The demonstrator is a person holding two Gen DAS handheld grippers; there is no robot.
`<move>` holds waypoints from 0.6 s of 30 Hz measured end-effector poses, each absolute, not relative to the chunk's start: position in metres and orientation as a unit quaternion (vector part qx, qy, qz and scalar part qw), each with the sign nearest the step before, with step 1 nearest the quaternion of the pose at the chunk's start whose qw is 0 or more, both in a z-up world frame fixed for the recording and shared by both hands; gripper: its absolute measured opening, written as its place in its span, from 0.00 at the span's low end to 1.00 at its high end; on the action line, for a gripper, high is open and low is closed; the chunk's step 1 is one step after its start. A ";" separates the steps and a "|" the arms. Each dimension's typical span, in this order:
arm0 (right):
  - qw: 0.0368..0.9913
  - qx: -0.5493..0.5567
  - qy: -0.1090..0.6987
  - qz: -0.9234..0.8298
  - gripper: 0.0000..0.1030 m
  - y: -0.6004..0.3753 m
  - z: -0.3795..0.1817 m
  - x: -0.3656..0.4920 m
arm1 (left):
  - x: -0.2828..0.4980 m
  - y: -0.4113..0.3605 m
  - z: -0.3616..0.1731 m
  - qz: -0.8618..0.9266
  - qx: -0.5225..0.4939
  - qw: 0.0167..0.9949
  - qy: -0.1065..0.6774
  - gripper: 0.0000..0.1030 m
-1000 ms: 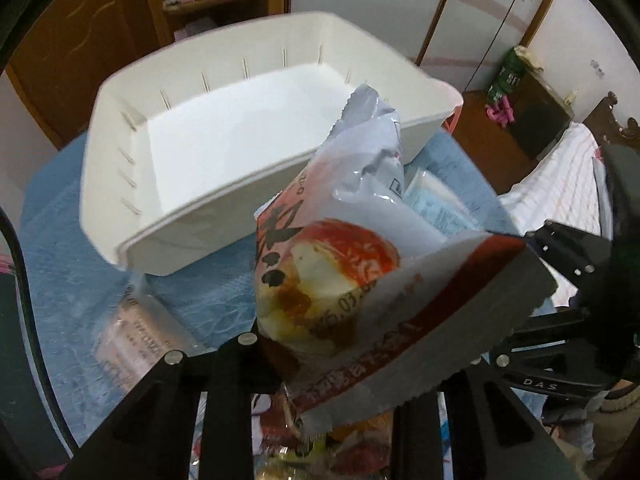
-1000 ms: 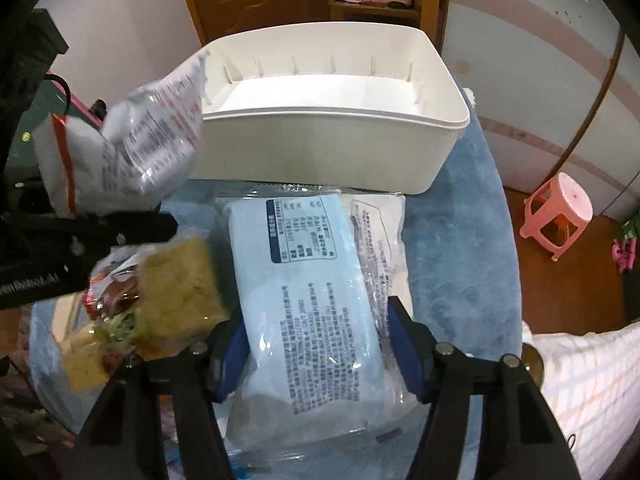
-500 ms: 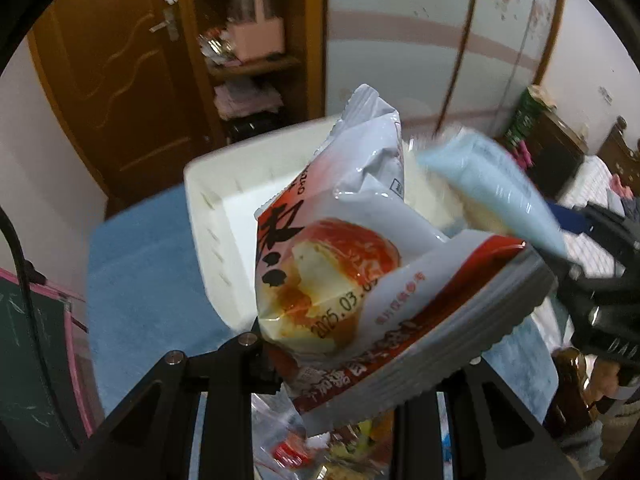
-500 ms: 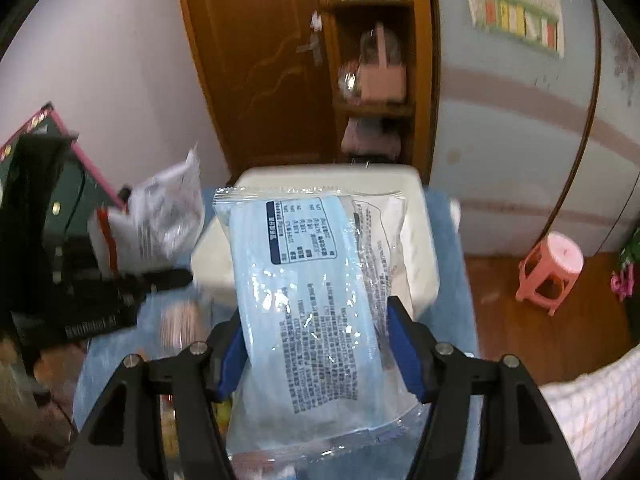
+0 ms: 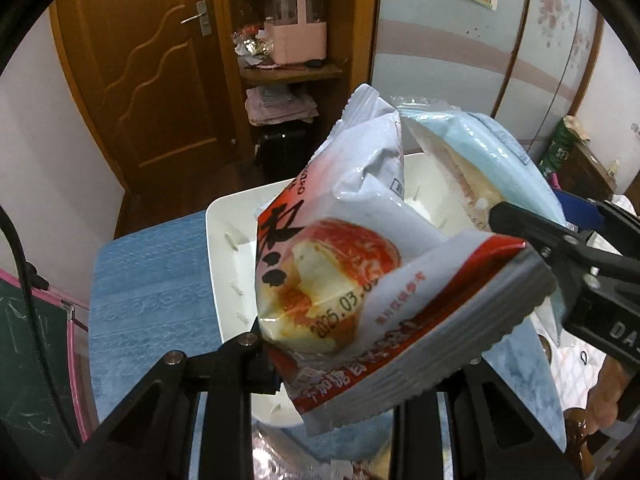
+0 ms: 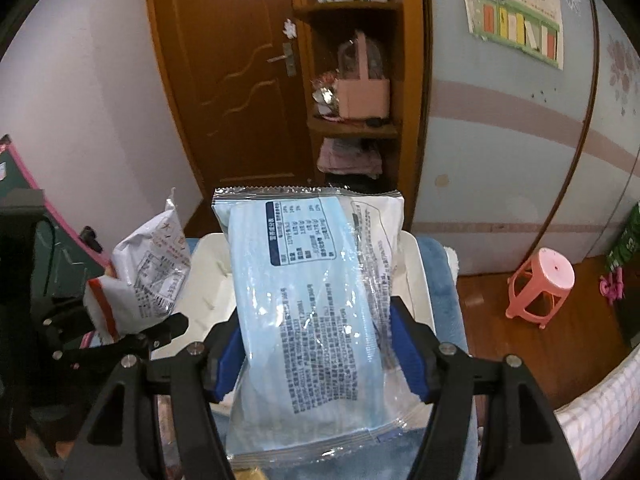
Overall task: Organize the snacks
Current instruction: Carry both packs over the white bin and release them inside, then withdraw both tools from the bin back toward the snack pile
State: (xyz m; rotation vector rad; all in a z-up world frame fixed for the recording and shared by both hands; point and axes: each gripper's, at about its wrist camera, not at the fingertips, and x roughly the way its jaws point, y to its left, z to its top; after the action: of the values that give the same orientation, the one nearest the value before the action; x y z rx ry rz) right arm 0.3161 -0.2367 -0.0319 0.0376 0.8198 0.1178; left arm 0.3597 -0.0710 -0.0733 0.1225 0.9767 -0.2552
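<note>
My left gripper [image 5: 348, 368] is shut on a red-and-white snack packet [image 5: 360, 260], which is held in the air in front of the white bin [image 5: 228, 264]. In the right wrist view, that packet [image 6: 148, 276] hangs left of the bin [image 6: 208, 272], above its left rim. My right gripper [image 6: 316, 356] holds a long pale-blue packet [image 6: 312, 300] between its blue pads, tilted up over the bin. Its jaws are opening, and the pads still touch the packet's sides. In the left wrist view, the blue packet [image 5: 492, 160] lies just right of the red one.
The bin stands on a blue towel-covered table [image 5: 152, 292]. More snack packets [image 5: 320, 456] lie below the left gripper. A green chalkboard [image 5: 32, 340] stands at the left, with a pink stool [image 6: 540, 288] and a checked bed cover [image 6: 600, 408] at the right.
Both grippers have risen off the table with their packets and moved toward the bin. The two packets now hang close together, and the bin sits lower and smaller in both views.
</note>
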 end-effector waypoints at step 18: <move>0.923 0.069 0.377 0.037 0.88 -0.242 -0.042 0.323 | 0.370 -0.055 -0.078 -0.099 0.030 0.885 0.453 0.94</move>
State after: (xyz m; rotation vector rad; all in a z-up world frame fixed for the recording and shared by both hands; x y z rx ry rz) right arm 0.3229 -0.2421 -0.0421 0.1424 0.7742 0.0766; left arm 0.3697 -0.0550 -0.0784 0.0625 0.9425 -0.2061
